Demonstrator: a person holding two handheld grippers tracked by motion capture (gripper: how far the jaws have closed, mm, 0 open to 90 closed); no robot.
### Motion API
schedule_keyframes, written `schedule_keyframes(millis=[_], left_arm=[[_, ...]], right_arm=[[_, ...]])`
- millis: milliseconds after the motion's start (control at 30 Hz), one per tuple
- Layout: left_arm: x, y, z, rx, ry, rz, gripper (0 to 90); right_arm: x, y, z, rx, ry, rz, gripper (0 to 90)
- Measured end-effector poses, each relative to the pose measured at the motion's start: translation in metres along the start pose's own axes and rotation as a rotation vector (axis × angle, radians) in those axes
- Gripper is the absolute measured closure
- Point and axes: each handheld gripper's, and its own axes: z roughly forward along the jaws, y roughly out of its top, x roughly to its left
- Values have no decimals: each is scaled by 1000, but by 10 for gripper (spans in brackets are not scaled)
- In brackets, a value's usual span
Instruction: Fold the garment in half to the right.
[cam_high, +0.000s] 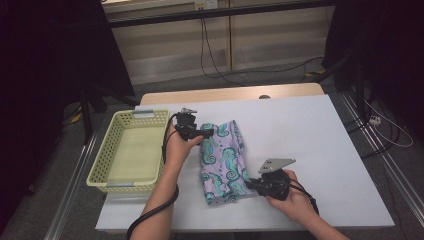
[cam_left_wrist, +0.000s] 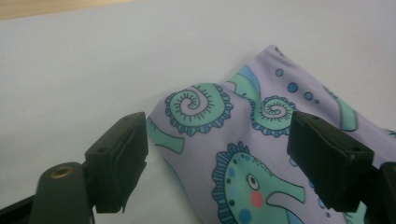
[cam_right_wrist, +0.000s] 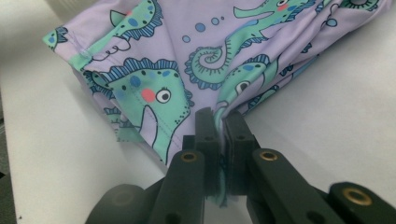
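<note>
A lilac cloth (cam_high: 225, 160) printed with teal seahorses lies folded in the middle of the white table (cam_high: 310, 135). My right gripper (cam_high: 248, 184) sits at the cloth's near right edge; in the right gripper view its jaws are shut on a pinched fold of the cloth (cam_right_wrist: 205, 60). My left gripper (cam_high: 206, 134) is at the cloth's far left corner. In the left gripper view its jaws stand wide open on either side of that corner of the cloth (cam_left_wrist: 224, 135), with nothing clamped between them.
A pale yellow plastic basket (cam_high: 107, 155) stands at the table's left edge, close to my left hand. Cables trail over the floor beyond the table, and dark stands flank it on both sides.
</note>
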Motion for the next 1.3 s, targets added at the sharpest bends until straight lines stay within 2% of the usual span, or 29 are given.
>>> schedule_keyframes(millis=[133, 300, 333, 433, 467, 667, 733, 900, 1000, 1200, 1300], left_arm=[[5, -2, 9, 30, 2, -24, 238], [8, -2, 16, 35, 16, -8, 240], [9, -2, 18, 27, 25, -13, 241], [11, -3, 21, 48, 31, -28, 269], [12, -4, 23, 58, 46, -24, 270], [12, -6, 30, 64, 48, -38, 279], [11, -6, 30, 73, 56, -22, 285], [10, -4, 31, 75, 59, -37, 328], [10, -4, 31, 84, 67, -23, 339], [8, -3, 31, 87, 68, -41, 382], [6, -2, 31, 92, 70, -50, 442]], right_arm=[[0, 1, 0, -4, 0, -4, 862], [1, 1, 0, 0, -2, -15, 862], [1, 1, 1, 0, 0, -16, 862], [2, 0, 1, 3, -2, -23, 861], [1, 0, 1, 0, -2, -21, 862], [1, 1, 0, -5, 1, -22, 861], [1, 1, 0, -5, 1, -23, 861], [2, 1, 0, -5, 0, -22, 861], [2, 1, 0, -4, -1, -25, 861], [3, 1, 0, -3, -2, -25, 861], [3, 1, 0, -6, -1, -26, 861]])
